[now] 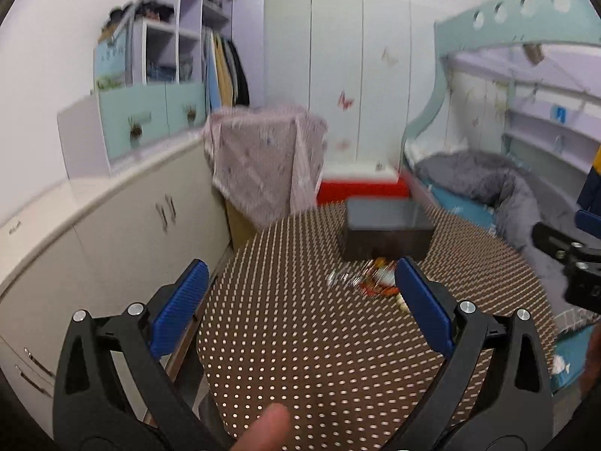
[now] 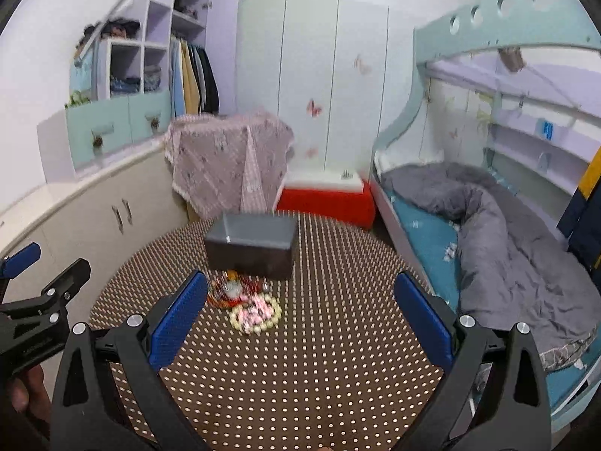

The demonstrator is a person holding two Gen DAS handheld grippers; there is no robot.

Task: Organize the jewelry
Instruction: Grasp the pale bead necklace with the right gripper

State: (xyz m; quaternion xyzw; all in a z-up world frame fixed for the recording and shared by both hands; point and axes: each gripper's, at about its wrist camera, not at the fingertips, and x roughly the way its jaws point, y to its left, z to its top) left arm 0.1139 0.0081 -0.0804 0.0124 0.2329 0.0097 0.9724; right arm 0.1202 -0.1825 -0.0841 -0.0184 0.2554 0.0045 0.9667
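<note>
A dark grey open box (image 1: 387, 231) (image 2: 251, 246) stands on a round table with a brown dotted cloth (image 1: 319, 338) (image 2: 319, 357). A small pile of jewelry (image 1: 370, 282) (image 2: 246, 302) lies just in front of the box: red and silver pieces and a pale bead bracelet (image 2: 259, 315). My left gripper (image 1: 300, 289) is open and empty, above the table's left part, short of the pile. My right gripper (image 2: 300, 302) is open and empty, above the table, with the pile near its left finger. Each gripper shows at the edge of the other's view.
A cream cabinet run (image 1: 112, 233) stands left of the table. A box draped in pink cloth (image 2: 229, 161) and a red-and-white box (image 2: 326, 195) stand behind it. A bunk bed with a grey duvet (image 2: 507, 248) is at the right.
</note>
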